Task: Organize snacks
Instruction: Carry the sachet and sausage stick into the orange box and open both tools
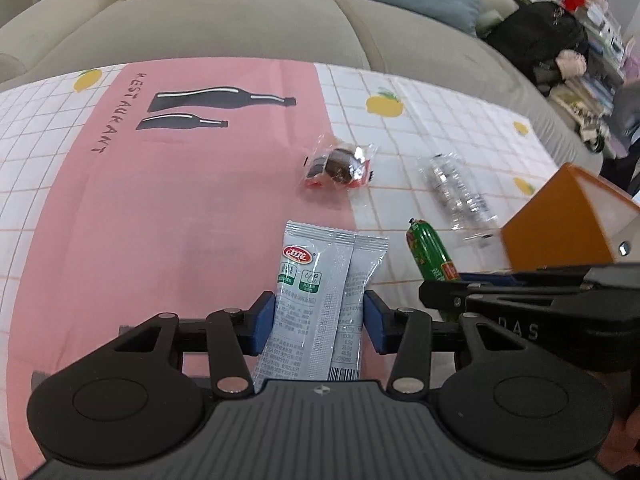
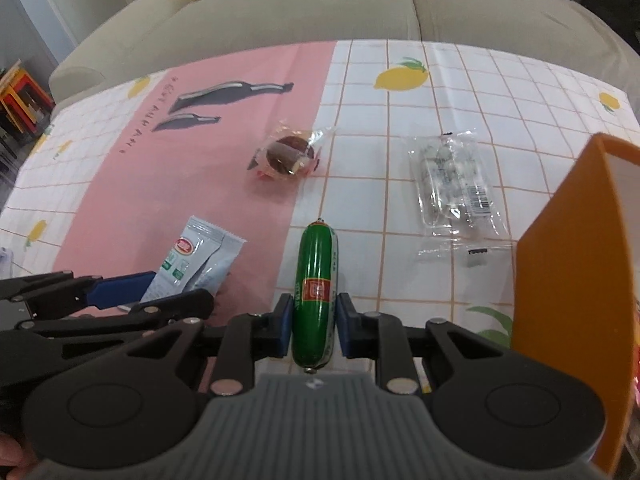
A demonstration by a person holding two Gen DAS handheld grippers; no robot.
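Held for sorting: left gripper (image 1: 320,320) clamped on grey sachet (image 1: 324,292), right gripper (image 2: 312,328) clamped on green sausage (image 2: 316,292), both above tablecloth (image 2: 400,120) (orange box (image 2: 568,260) alongside, likely destination).

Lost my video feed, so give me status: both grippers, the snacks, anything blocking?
Left gripper shut on grey sachet. Right gripper shut on green sausage. Two clear-wrapped snacks on tablecloth. Orange box right, path clear.
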